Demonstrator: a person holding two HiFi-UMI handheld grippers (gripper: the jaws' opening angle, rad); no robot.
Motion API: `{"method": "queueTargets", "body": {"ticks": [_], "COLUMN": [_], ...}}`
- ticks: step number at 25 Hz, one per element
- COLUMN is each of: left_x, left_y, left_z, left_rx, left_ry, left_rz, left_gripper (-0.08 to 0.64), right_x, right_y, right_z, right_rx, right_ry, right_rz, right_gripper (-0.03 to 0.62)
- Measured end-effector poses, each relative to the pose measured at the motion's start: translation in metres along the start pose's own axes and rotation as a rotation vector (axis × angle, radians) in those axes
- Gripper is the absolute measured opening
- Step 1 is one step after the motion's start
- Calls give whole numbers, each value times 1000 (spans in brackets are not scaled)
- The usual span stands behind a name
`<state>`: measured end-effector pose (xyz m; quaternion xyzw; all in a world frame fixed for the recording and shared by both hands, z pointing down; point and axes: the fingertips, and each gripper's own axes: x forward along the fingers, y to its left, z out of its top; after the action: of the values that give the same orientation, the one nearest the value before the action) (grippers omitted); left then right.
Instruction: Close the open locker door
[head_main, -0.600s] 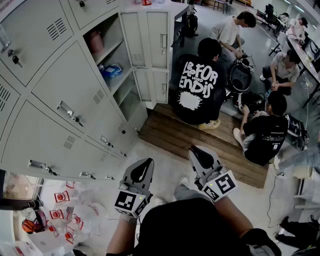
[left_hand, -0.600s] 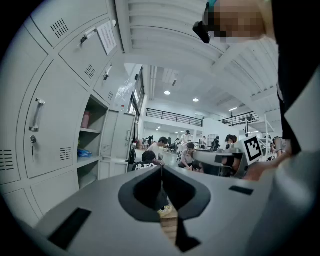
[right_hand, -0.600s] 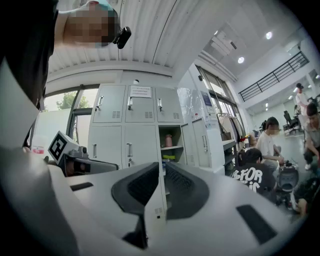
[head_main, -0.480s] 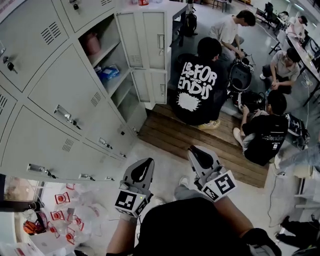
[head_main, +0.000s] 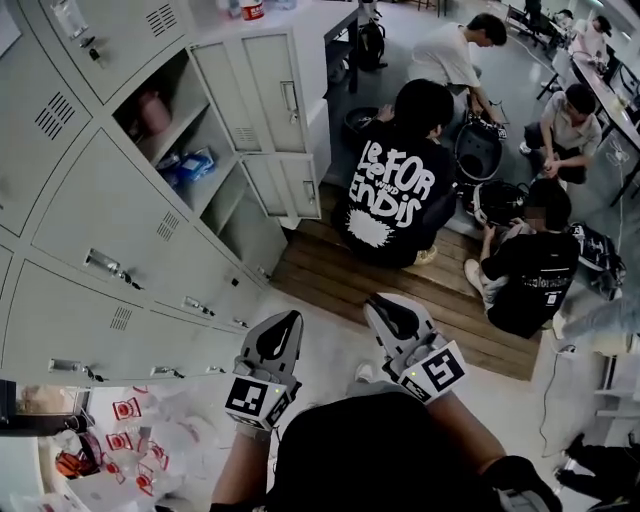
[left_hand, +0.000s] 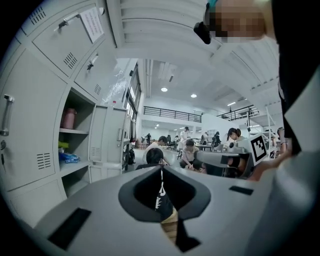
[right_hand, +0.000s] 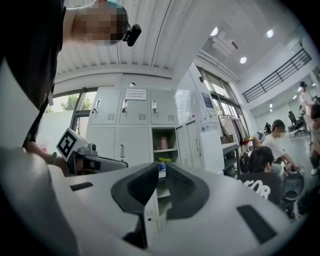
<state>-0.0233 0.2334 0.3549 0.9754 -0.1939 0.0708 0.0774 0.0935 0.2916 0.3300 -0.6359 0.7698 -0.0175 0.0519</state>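
The grey locker bank fills the left of the head view. One tall locker door (head_main: 268, 92) stands swung open, and a shorter door (head_main: 288, 185) below it is open too. The open compartment (head_main: 165, 125) holds a pink cup and a blue packet on its shelves. My left gripper (head_main: 288, 322) and right gripper (head_main: 380, 306) hang low in front of me, well short of the lockers, both shut with nothing in them. The open door (left_hand: 114, 136) shows beyond my left gripper (left_hand: 161, 169). My right gripper (right_hand: 161, 169) points at the open compartment, with the door (right_hand: 196, 146) to its right.
A person in a black printed shirt (head_main: 395, 185) crouches on a wooden platform (head_main: 340, 285) right by the open doors. Other people (head_main: 525, 265) sit on the floor to the right with bags. Plastic bags and red packets (head_main: 130, 440) lie at the lower left.
The lockers and open doors have slid left and down in the head view. Both grippers stay shut and have shifted slightly left.
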Motion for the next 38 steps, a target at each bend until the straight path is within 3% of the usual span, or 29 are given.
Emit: {"method": "queueTargets", "body": {"ticks": [6, 13, 25, 31, 38], "left_x": [32, 47, 72, 80, 80], "left_y": [-5, 26, 181, 233, 271], "left_z": [8, 6, 25, 24, 13], "left_rx": [35, 6, -5, 14, -17], "left_ry": [12, 60, 19, 30, 65], "left_rz": [33, 76, -2, -57, -4], "left_gripper": [26, 27, 27, 27, 26], "right_x": [5, 42, 199, 263, 300], "right_y": [-40, -61, -59, -73, -108], "right_z": [-1, -13, -43, -57, -91], "right_rx": [20, 66, 22, 1, 32], "right_ry": [-16, 11, 65, 88, 146], "right_rz": [16, 20, -45, -94, -114], "right_gripper": [60, 60, 60, 60, 60]}}
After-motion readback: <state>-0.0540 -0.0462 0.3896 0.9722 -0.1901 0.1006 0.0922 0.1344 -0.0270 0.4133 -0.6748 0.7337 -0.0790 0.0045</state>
